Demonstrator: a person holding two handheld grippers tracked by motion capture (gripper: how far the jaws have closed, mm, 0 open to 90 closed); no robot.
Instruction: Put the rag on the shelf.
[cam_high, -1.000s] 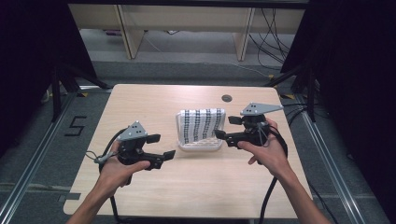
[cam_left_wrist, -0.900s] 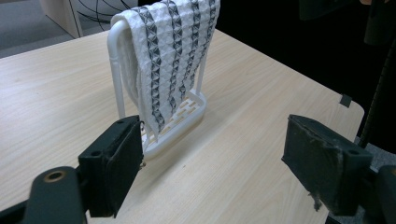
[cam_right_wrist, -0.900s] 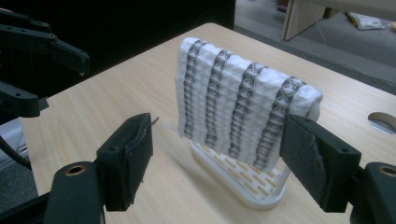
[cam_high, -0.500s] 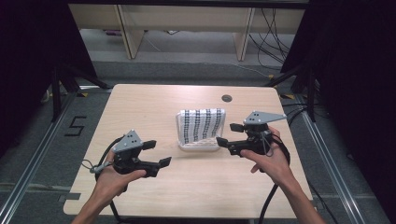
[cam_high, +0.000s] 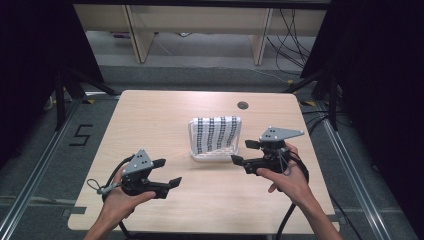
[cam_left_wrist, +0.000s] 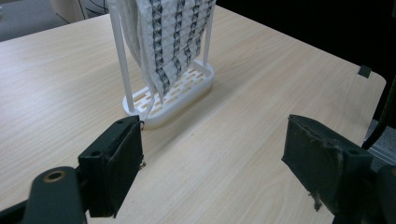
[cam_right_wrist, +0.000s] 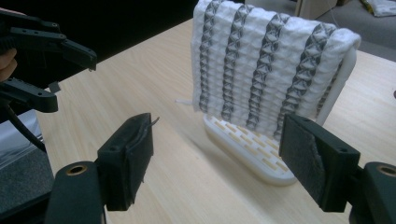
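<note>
A white towel with dark patterned stripes (cam_high: 216, 132) hangs over a small white rack (cam_high: 214, 155) in the middle of the wooden table (cam_high: 145, 125). My left gripper (cam_high: 169, 172) is held open near the front edge, left of the rack and apart from it. My right gripper (cam_high: 242, 151) is open just right of the rack's base, touching nothing. In the left gripper view the open gripper (cam_left_wrist: 212, 163) faces the rack (cam_left_wrist: 187, 88) and towel (cam_left_wrist: 168, 32). Along the right gripper (cam_right_wrist: 217, 154) I see the towel (cam_right_wrist: 266, 65), the rack base (cam_right_wrist: 247, 149) and the left gripper (cam_right_wrist: 72, 83) farther off.
A round cable hole (cam_high: 243, 105) sits in the tabletop behind the rack. Black stand legs (cam_high: 75, 85) flank the table's far corners. A "5" (cam_high: 80, 135) is taped on the floor at the left. Cables (cam_high: 295, 30) lie on the floor beyond.
My left gripper has drawn back toward the front edge of the table. The right gripper has sunk slightly and backed a little off the rack. Towel and rack have not moved.
</note>
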